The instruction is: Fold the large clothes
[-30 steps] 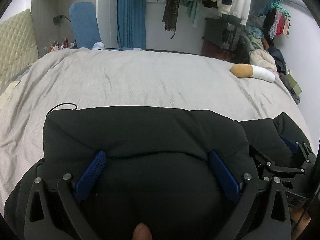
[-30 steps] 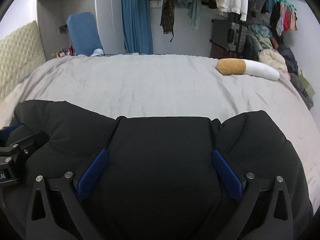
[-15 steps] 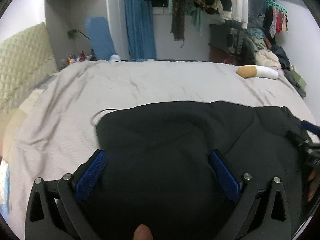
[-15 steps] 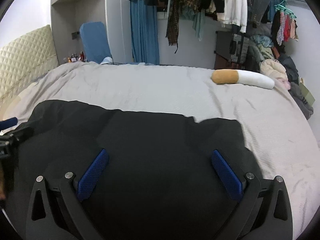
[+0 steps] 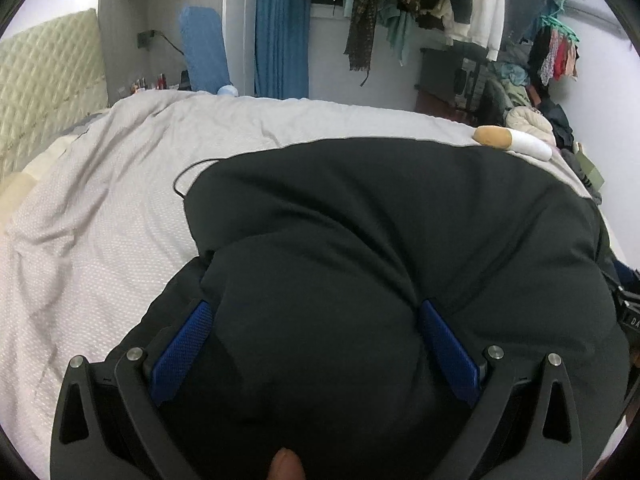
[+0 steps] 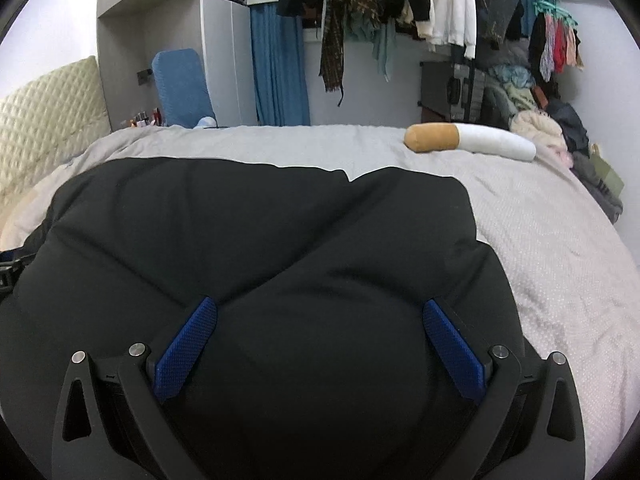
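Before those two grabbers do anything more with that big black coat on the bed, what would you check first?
1. Left gripper jaws spread wide, black coat bulging between them: grip cannot tell.
2. Right gripper likewise: cannot tell.
3. Bedspread bare to the left of the coat: ok.
4. Thin black cord lies at the coat's left edge; snag risk: not ok.
5. Cigarette-shaped pillow apart from the coat in the right view: ok.

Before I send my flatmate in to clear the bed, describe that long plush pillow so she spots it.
Start at the grey bed. At its far right edge, beyond the black jacket, lies the plush pillow. It is a long cylinder shaped like a cigarette, tan one end, white the other.
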Available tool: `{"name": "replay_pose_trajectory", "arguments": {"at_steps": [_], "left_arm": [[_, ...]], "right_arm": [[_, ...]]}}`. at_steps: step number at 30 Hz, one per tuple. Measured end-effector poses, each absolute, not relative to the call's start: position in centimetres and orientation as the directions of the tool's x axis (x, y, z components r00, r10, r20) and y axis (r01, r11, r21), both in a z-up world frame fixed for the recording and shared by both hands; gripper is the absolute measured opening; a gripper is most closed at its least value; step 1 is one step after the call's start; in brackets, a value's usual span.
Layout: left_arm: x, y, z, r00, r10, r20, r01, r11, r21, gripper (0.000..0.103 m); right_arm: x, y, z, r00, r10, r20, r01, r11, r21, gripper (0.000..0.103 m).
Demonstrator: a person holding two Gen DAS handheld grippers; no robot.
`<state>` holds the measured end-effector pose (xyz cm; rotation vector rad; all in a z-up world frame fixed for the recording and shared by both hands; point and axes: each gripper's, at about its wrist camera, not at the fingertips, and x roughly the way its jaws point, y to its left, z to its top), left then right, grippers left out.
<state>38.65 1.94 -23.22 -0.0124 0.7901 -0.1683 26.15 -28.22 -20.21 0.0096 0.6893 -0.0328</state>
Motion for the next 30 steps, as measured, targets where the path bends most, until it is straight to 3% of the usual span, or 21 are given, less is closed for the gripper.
{"name": "replay_pose_trajectory", "arguments": {"at_steps": [4,8,12,21,30], "left_arm": [[38.8,2.3,-23.0,0.677,-0.157,-0.719,0.141,0.987,-0.083,0.103],[38.1,3.4,-20.6,0.636,-0.213,-0.742,0.114,0.976,-0.183,0.103],[36.4,3.6,-15.4,0.675,-0.145,-0.724,0.076,0.989,-0.127,0.103],[25.9,2.8,-0.3,0.814,-0.152,-0.561,0.139,0.988,-0.066,0.103],[13.9,0.9,6.5,0.908,-0.066,-0.414,0.085,0.996,0.026,0.103]], "right_arm": [[26.3,-28.2,-20.3,0.756,-0.036,-0.653,0.047,0.999,-0.001,0.103],[25.6,-28.2,-17.4,0.762,-0.052,-0.645,0.065,0.998,-0.004,0.103],[23.9,-27.9,-12.3,0.802,-0.004,-0.597,0.045,0.998,0.053,0.103],[16.3,-26.3,1.4,0.897,0.077,-0.435,-0.04,0.995,0.094,0.103],[6.5,-23.9,9.3,0.947,0.18,-0.265,-0.154,0.981,0.115,0.103]]}}
